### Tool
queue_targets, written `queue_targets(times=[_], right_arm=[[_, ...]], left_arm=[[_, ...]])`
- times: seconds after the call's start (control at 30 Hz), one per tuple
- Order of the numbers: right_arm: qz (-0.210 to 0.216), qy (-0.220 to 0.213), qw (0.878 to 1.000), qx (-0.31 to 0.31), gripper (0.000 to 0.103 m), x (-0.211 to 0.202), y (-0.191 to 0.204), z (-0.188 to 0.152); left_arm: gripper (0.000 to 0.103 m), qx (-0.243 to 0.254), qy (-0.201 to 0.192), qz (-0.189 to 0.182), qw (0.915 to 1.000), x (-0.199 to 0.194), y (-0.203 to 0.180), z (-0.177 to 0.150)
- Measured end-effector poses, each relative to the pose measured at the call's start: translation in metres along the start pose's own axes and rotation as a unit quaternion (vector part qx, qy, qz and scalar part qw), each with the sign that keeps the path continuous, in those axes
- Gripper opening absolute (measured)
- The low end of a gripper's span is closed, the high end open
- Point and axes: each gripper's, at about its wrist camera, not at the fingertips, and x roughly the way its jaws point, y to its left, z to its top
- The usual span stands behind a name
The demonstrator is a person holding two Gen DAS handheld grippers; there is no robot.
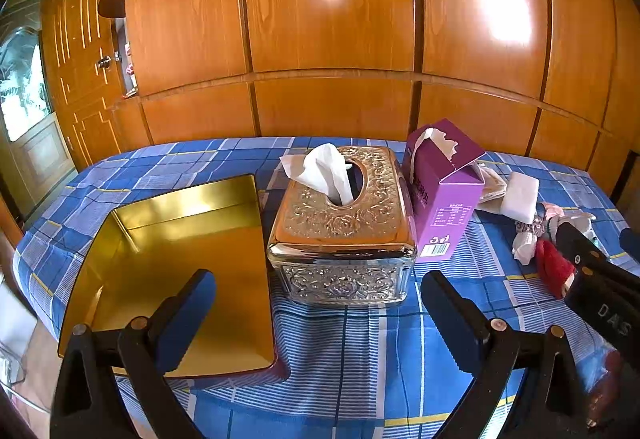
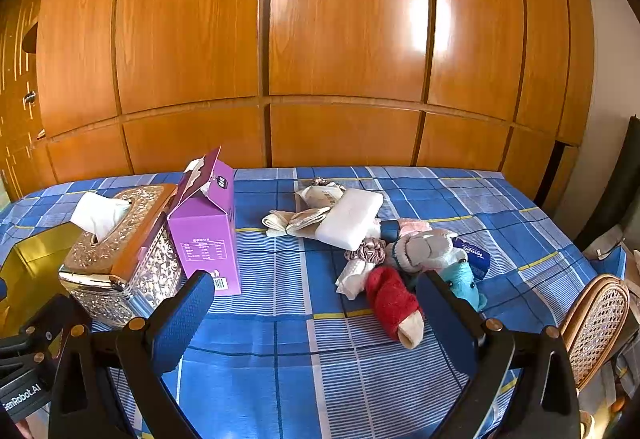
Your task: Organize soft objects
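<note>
A pile of soft things lies on the blue checked tablecloth (image 2: 280, 339): a red sock (image 2: 390, 299), a grey sock (image 2: 424, 249), a teal plush toy (image 2: 464, 281), a mauve scrunchie (image 2: 370, 251), a white tissue pack (image 2: 352, 219) and beige cloths (image 2: 298, 221). My right gripper (image 2: 316, 313) is open and empty, just in front of the red sock. My left gripper (image 1: 320, 309) is open and empty, in front of the ornate tissue box (image 1: 344, 223) and the open gold tin (image 1: 180, 267). The red sock also shows in the left wrist view (image 1: 554, 267).
A purple carton (image 2: 206, 229) with a torn top stands beside the tissue box (image 2: 120, 251). Wooden wall panels (image 2: 344, 39) rise behind the table. A wicker chair (image 2: 596, 323) stands at the table's right edge. The right gripper's body (image 1: 600, 295) shows in the left wrist view.
</note>
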Motion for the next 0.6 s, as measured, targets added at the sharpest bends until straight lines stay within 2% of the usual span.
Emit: queue_targets(times=[0.6], right_arm=[[0.001,0.001,1.0,-0.001,0.103,0.0004,0.0016,-0.0009]], left_arm=[[0.103,-0.001,0.0,-0.002,1.0,-0.0006,-0.0009,0.0006]])
